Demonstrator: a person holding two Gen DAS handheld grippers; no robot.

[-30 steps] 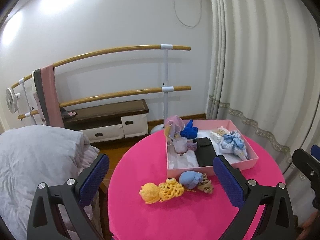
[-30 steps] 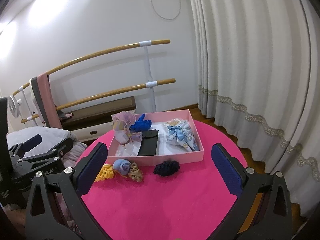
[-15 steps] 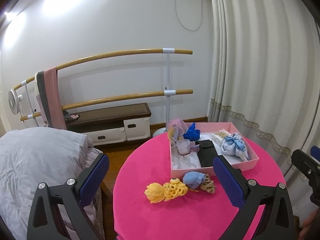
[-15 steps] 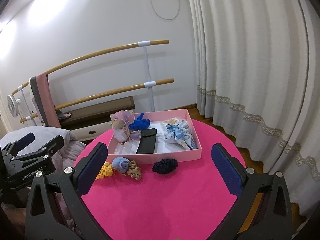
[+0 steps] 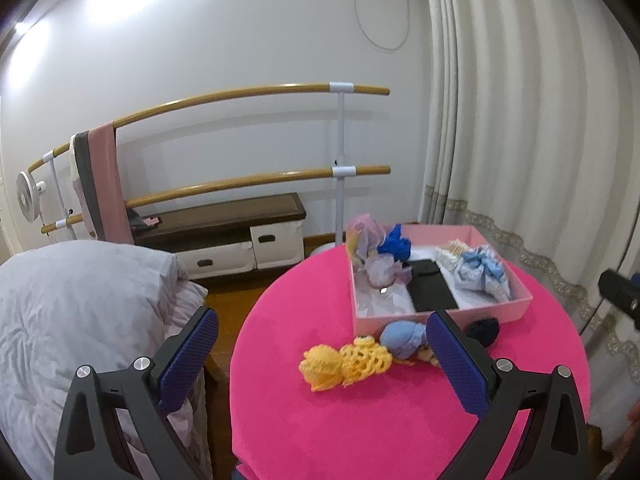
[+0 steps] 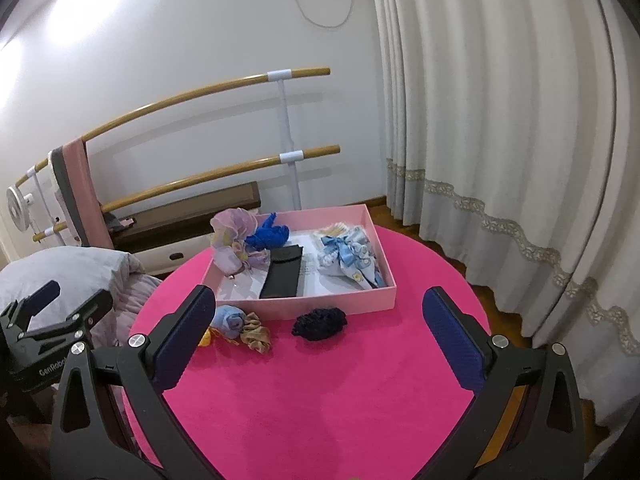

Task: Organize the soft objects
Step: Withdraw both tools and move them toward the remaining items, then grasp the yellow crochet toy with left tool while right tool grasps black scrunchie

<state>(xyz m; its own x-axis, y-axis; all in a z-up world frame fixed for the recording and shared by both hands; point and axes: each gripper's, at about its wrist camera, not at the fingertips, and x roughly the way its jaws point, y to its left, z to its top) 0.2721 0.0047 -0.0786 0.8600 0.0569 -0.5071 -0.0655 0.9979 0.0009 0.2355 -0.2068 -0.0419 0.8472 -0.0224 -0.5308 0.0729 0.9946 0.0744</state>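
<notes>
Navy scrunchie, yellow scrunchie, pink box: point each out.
Navy scrunchie (image 6: 319, 322), right wrist view, middle of its ruffles.
Yellow scrunchie (image 5: 344, 365), left wrist view, middle of the knit.
Pink box (image 6: 320, 303), right wrist view, near wall.

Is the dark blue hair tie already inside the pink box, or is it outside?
Outside. The dark blue hair tie lies on the pink tablecloth, just in front of the pink box.

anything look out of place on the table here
Yes: four scrunchies lie loose outside the pink box: yellow, light blue, tan and dark navy. The other soft items are already inside.
</notes>
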